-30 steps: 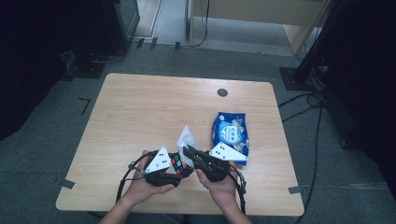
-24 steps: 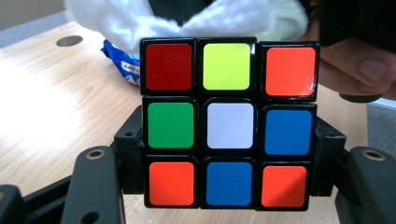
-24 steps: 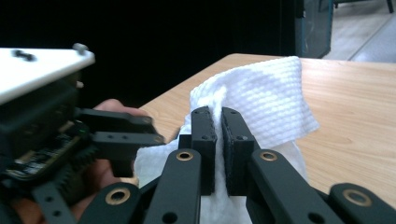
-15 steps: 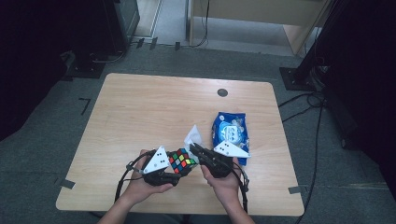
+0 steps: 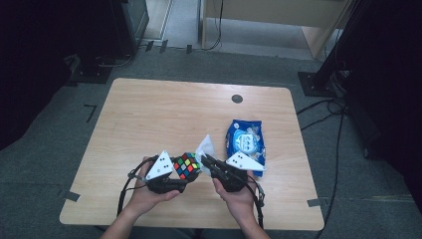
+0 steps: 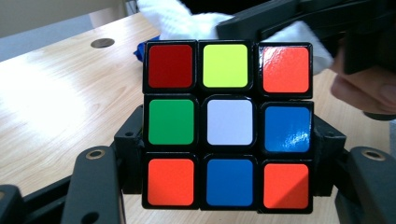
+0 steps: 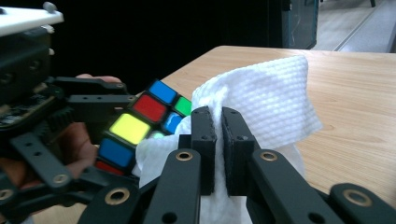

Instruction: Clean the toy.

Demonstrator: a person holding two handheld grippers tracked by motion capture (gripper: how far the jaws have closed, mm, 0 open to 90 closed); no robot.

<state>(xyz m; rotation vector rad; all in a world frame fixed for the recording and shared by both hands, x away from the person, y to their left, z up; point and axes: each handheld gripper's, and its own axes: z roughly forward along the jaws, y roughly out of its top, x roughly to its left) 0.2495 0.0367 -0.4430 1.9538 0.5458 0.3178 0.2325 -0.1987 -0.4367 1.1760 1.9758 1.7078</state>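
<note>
A cube (image 5: 186,165) with coloured squares is clamped between the jaws of the left hand-held gripper (image 5: 175,174), which is held in the left hand (image 5: 147,191) above the near edge of the worktop (image 5: 164,114). In the left gripper view the cube (image 6: 228,126) is seen face on: dark red, yellow and orange squares along the top row, green, white and blue across the middle, orange, blue and orange along the bottom. The black jaws are pressed against its two sides.

A white wipe (image 7: 261,107) is pinched by the right hand-held gripper (image 7: 218,140), whose jaws are pressed together on a fold of it. The wipe is held against the cube's far side; in the right gripper view it is touching the cube (image 7: 140,126) at the corner nearest the jaws. In the high view the wipe (image 5: 205,147) is seen just right of the cube, between the two grippers, with the right hand-held gripper (image 5: 211,166) gripped by the right hand (image 5: 239,196).

A blue packet (image 5: 245,144) is laid flat on the worktop just beyond the right hand. A small dark round grommet (image 5: 237,98) is set into the worktop near its far edge, well apart from everything else.
</note>
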